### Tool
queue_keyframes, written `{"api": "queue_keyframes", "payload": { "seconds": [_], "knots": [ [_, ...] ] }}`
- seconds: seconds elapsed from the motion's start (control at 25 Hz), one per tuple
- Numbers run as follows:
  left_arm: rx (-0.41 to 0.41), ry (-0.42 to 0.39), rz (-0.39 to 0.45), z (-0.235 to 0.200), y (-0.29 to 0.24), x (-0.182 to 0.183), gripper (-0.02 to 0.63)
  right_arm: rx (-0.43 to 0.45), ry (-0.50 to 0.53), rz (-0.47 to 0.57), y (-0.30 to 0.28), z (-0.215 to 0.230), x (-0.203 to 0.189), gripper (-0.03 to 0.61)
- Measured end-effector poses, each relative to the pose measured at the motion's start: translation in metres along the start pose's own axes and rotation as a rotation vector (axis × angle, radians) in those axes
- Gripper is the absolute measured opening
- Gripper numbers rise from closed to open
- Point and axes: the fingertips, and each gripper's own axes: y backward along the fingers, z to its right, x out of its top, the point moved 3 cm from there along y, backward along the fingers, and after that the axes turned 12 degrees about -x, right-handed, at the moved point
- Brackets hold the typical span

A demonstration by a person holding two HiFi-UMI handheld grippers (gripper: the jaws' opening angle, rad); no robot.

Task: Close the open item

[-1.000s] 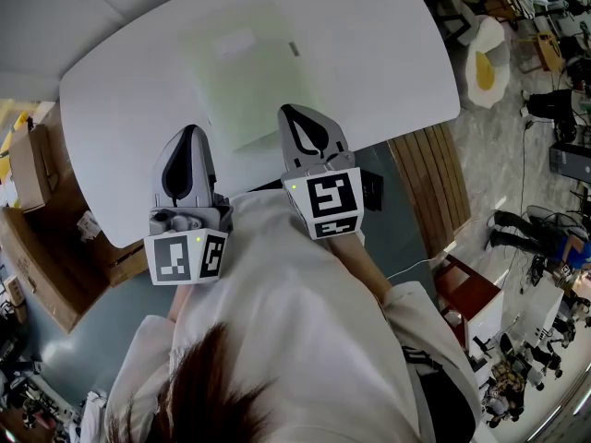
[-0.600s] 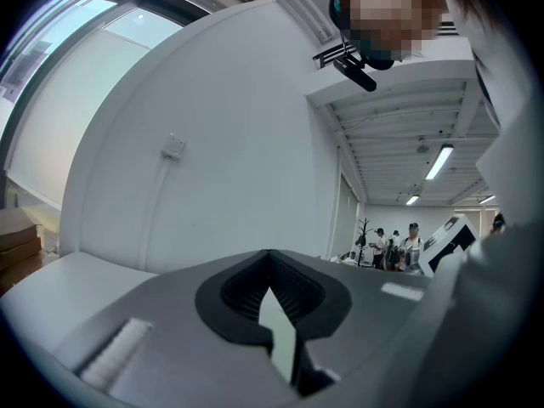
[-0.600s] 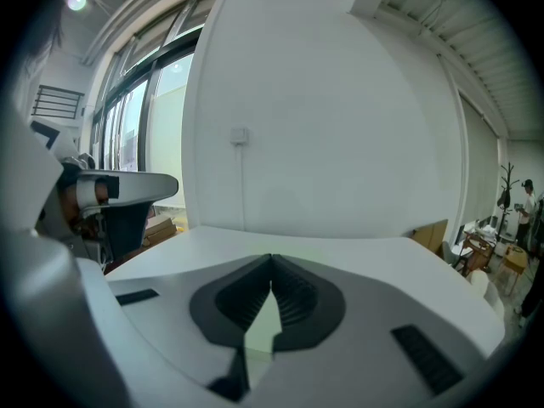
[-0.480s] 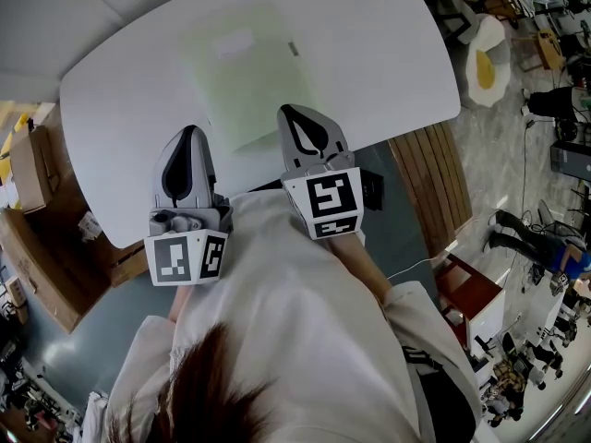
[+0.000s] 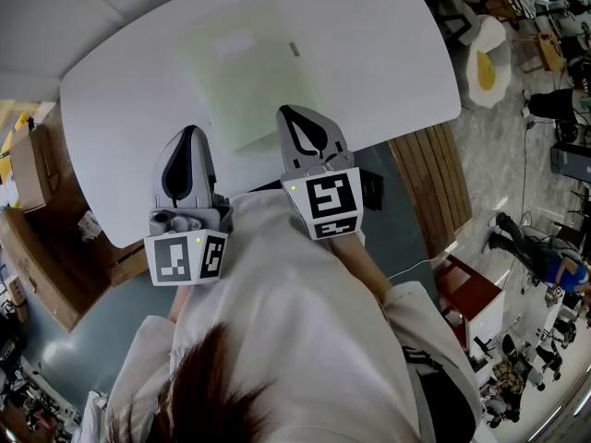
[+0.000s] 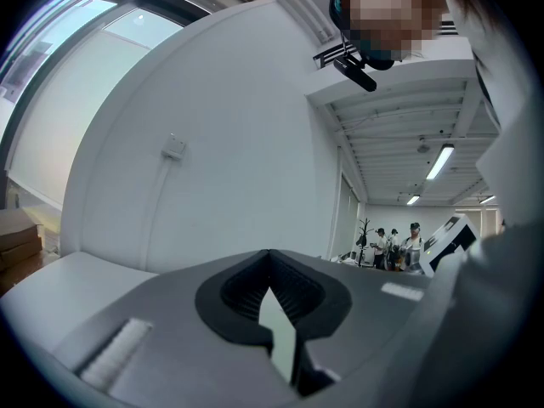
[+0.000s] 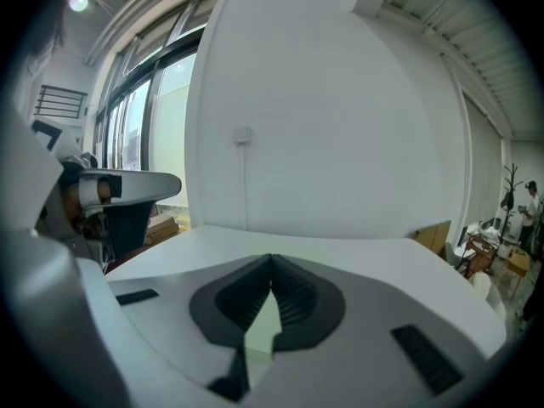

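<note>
Your head view alone lays out the pale green flat item [image 5: 245, 67] lying on the white table [image 5: 388, 53]. Your left gripper view catches only wall [image 6: 212, 143] and distant people [image 6: 395, 240]. Left gripper [image 5: 187, 129] is clenched on nothing, just beside the item's near left corner. Right gripper [image 5: 288, 109] is clenched too, empty, tip over its near edge.

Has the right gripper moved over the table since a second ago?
No. The right gripper has its tip at the same spot, at the near right corner of the pale green flat item on the white table.
</note>
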Motion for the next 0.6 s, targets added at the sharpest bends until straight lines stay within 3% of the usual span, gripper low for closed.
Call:
{"api": "queue_keyframes", "payload": {
  "seconds": [0.6],
  "knots": [
    [0.002, 0.001, -0.002, -0.0004, 0.0000, -0.0018, 0.008, 0.006, 0.002, 0.000, -0.0008, -0.0010, -0.0012, 0.009]
  ]
}}
